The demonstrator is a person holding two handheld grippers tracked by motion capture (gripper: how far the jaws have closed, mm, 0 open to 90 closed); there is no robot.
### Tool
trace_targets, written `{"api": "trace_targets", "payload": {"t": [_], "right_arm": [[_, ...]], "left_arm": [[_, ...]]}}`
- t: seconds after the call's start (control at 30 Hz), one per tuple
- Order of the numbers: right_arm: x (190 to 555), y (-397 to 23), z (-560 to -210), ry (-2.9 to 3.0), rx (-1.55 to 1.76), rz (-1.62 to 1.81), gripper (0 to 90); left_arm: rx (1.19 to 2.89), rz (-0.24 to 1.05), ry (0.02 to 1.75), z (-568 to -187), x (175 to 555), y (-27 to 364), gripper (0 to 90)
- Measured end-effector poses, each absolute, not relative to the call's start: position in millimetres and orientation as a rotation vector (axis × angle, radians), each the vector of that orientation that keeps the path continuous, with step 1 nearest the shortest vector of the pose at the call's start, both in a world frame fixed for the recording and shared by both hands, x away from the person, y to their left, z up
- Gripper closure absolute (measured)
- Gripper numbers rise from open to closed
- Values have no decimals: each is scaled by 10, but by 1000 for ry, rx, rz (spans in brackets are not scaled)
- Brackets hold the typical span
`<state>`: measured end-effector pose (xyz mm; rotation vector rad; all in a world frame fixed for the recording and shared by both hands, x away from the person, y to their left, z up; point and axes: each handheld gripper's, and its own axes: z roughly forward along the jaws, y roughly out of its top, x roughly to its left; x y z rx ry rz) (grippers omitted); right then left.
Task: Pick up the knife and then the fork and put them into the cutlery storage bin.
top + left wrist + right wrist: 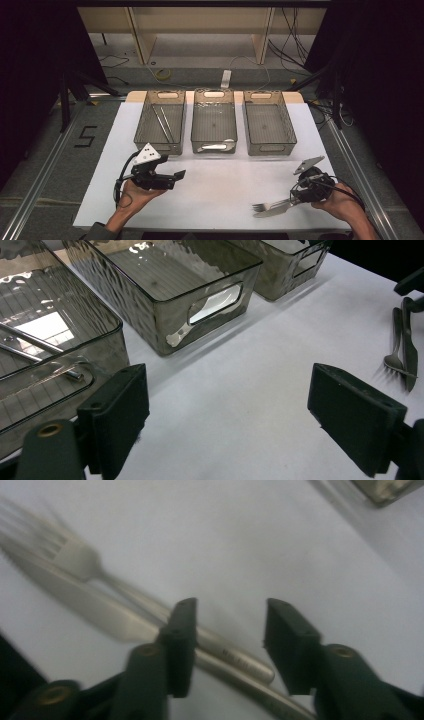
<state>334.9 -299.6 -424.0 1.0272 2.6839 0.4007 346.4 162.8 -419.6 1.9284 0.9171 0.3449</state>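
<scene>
A steel fork (267, 204) and a table knife (272, 212) lie side by side near the table's front right edge, tines and blade pointing left. My right gripper (296, 198) sits at their handle ends. In the right gripper view its jaws stand apart over the handles of the fork (75, 560) and knife (90, 610), with no pad pressing on either, so the right gripper (230, 645) is open. My left gripper (175, 178) hovers at front left, pointing right. The left gripper (230, 415) is wide open with bare table between its jaws, and the fork (395, 347) lies far right.
Three clear grey bins stand in a row at the back of the white table: the left bin (141, 120) holds thin metal sticks (162, 122), the middle bin (194, 120) holds a spoon (212, 147), and the right bin (287, 120) holds nothing. Open table lies between the grippers.
</scene>
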Motion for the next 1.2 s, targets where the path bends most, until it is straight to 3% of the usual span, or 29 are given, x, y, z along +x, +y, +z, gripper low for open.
{"api": "trace_targets", "payload": {"t": [0.2,0.6,1.2], "right_arm": [[3299,-3049,-4289,2738,947,279,336],[3354,-3266,-4516,2767,1007,217,334],[3374,-3300,-4526,2820,1001,223,347]], "left_arm": [[1930,347,914,-4191,3461,1628,162],[1933,349,911,-4191,3462,1626,162],[1937,349,911,-4199,3466,1616,162]]}}
